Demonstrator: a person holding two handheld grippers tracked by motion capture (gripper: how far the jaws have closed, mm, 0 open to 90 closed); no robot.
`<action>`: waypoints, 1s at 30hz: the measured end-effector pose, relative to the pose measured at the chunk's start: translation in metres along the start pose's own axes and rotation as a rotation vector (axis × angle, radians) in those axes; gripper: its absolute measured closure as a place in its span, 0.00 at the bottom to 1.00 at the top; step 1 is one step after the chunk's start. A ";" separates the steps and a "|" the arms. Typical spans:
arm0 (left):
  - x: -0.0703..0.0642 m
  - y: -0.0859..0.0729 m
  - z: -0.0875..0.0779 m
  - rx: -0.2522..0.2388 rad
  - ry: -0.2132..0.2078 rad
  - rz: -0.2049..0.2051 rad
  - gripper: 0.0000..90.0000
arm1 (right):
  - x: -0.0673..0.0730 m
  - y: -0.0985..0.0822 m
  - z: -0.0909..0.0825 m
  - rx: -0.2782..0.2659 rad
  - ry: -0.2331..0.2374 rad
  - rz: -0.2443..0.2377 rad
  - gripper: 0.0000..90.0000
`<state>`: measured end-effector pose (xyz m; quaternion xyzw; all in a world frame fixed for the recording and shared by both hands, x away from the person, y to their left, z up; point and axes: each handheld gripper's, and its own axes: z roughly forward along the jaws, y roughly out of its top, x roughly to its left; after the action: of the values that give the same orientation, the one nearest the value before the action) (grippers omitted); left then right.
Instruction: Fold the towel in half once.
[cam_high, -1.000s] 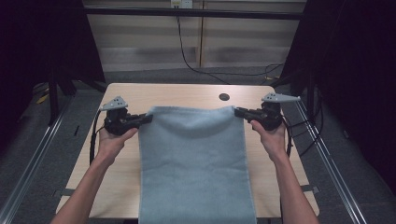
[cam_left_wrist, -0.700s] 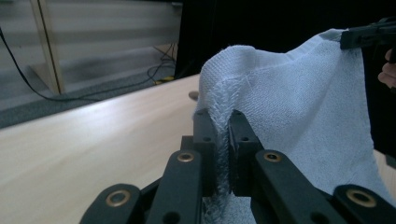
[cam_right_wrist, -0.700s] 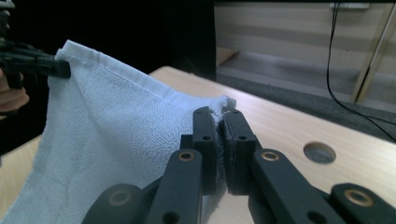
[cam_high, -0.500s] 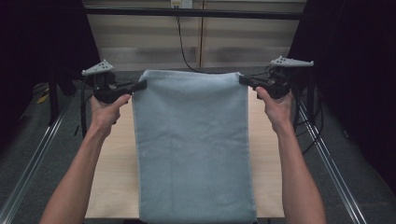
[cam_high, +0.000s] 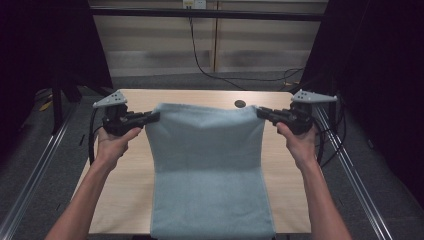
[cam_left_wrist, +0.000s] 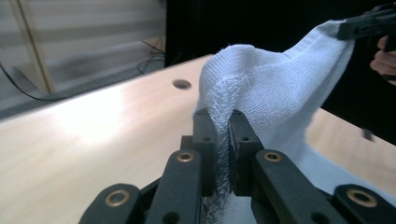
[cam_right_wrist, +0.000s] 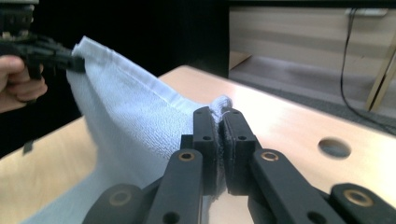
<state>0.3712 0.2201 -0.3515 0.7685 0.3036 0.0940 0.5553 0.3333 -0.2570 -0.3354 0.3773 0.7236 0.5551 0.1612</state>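
A light blue towel (cam_high: 210, 165) is stretched between my two grippers above the wooden table (cam_high: 295, 175). My left gripper (cam_high: 152, 116) is shut on its far left corner and my right gripper (cam_high: 261, 112) on its far right corner. The top edge sags a little between them. The upper part hangs down to a crease, and the lower part lies flat on the table and runs over the near edge. In the left gripper view the jaws (cam_left_wrist: 222, 114) pinch the towel's hem (cam_left_wrist: 280, 88). In the right gripper view the jaws (cam_right_wrist: 219, 114) clamp the other corner of the towel (cam_right_wrist: 126, 126).
A round hole (cam_high: 240, 104) sits in the tabletop near the far edge. Metal rails (cam_high: 350, 170) run along both sides of the table. A black cable (cam_high: 200, 60) hangs down the back wall to the floor. Bare wood lies on either side of the towel.
Both grippers raised the towel's far edge high off the table, then came back down lower. The towel now sags and creases across its middle.
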 end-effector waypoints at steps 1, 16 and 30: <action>-0.004 -0.005 -0.003 0.006 -0.001 0.017 0.93 | 0.002 -0.005 -0.002 0.005 0.007 -0.005 0.95; -0.057 -0.093 -0.038 0.042 -0.109 -0.083 0.94 | 0.063 -0.079 -0.063 0.085 0.048 -0.027 0.95; -0.089 -0.181 -0.028 0.318 -0.184 -0.152 0.93 | 0.094 -0.187 -0.054 0.364 0.083 0.067 0.95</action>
<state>0.2211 0.2275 -0.4887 0.8268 0.3198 -0.0681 0.4577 0.1668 -0.2439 -0.4733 0.4010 0.8051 0.4351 0.0418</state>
